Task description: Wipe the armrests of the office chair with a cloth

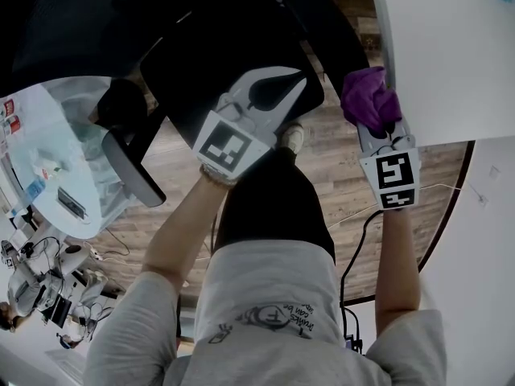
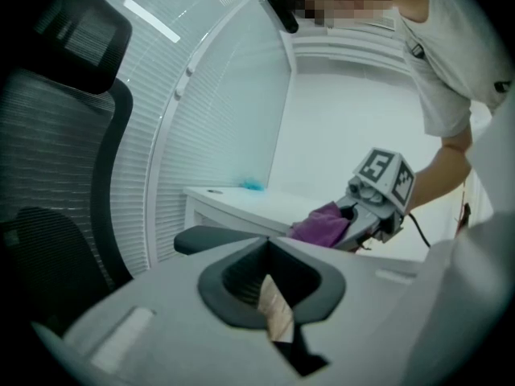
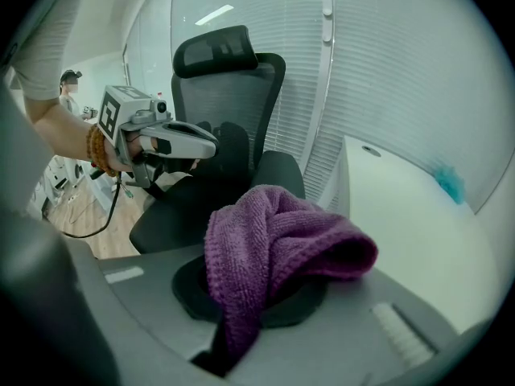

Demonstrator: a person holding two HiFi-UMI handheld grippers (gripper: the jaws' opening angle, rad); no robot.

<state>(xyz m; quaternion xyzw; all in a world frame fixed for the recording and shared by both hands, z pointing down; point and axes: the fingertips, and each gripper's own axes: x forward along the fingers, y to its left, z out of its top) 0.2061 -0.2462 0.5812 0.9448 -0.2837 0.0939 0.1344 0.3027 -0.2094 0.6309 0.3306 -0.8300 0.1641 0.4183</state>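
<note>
1. Office: white table (image 1: 451,55) beside black mesh office chair (image 3: 233,95).
2. Right gripper (image 1: 378,131) fingers clamp purple terry cloth (image 3: 273,248), near black armrest (image 2: 217,238); left gripper (image 2: 269,288) fingers together, empty.
3. Risk: bunched cloth slips w/ rubbing.

Grey short-sleeved T-shirt (image 1: 265,284) with dark print, black trousers (image 1: 273,207); beaded bracelet (image 3: 96,153) behind the grey-white left gripper (image 1: 278,91), black cable (image 1: 354,256) trailing behind the right gripper (image 1: 380,131); black-and-white marker cube (image 1: 229,147) on each.

A white desk (image 1: 451,55) just beyond the right gripper (image 1: 378,127), teal scrap (image 3: 449,183) on it; slatted blinds (image 3: 378,71) behind; cluttered round table (image 1: 56,119) left of the left gripper (image 1: 278,87)
</note>
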